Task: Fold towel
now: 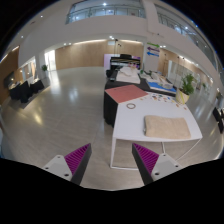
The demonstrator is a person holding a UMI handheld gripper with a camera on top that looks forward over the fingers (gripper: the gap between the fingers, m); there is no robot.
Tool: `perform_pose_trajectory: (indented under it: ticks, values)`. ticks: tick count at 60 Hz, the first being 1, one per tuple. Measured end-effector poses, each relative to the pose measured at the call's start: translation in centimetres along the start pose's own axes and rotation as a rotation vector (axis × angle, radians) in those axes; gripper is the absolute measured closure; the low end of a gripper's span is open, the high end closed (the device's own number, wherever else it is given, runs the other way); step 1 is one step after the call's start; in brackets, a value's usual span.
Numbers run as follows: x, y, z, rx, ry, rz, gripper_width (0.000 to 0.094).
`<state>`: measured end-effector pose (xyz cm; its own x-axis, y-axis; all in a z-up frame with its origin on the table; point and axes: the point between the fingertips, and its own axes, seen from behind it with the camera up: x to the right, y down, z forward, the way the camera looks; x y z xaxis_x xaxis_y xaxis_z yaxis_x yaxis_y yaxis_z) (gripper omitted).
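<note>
A beige towel lies flat on a white table, towards its right half, beyond my fingers. My gripper is open and empty, held well back from the table above the floor. Its two fingers with magenta pads stand wide apart, and the table's near left corner and leg show between them.
A second table with a pink sheet and a dark ring stands behind the white one. A potted plant is at the far right. More desks and chairs stand far left. Wide shiny floor lies to the left.
</note>
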<state>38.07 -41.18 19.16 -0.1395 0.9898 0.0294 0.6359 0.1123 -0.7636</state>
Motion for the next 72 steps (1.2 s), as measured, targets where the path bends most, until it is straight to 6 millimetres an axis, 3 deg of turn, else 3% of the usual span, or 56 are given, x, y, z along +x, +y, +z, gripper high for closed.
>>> perform_pose_trajectory:
  ticks: [5,6,10,11,13,20,25,33,43,54,57,62,64,68,72]
  values:
    - [1.7,0.2,0.0,0.005,0.055,-0.003,0.0080]
    - [4.1,0.5,1.6,0.008,0.061,-0.002,0.0079]
    - [6.0,1.0,1.9,0.010,0.090,0.010,0.0080]
    - [4.9,0.9,0.7,0.007,0.100,0.014,0.0081]
    - [8.3,1.0,3.1,0.008,0.114,0.022,0.0082]
    - [11.6,1.0,4.6,0.014,0.156,0.053,0.0078]
    - [14.4,0.5,7.8,0.041,0.181,0.059,0.0081]
    - [17.0,-0.8,13.0,0.068,0.181,0.066,0.0081]
    - [20.5,-2.2,21.6,0.097,0.208,0.046,0.0085]
    - [23.4,-1.3,29.9,0.048,0.208,0.045,0.0121]
    - [23.9,-1.1,31.6,0.037,0.209,0.031,0.0185]
    - [24.4,-0.1,33.3,-0.005,0.196,0.016,0.0422]
    - [24.3,-0.4,33.5,0.011,0.183,0.015,0.0561]
    - [26.0,-0.1,33.5,-0.006,0.244,-0.033,0.0841]
    - [26.1,-0.2,33.7,-0.016,0.239,-0.059,0.0901]
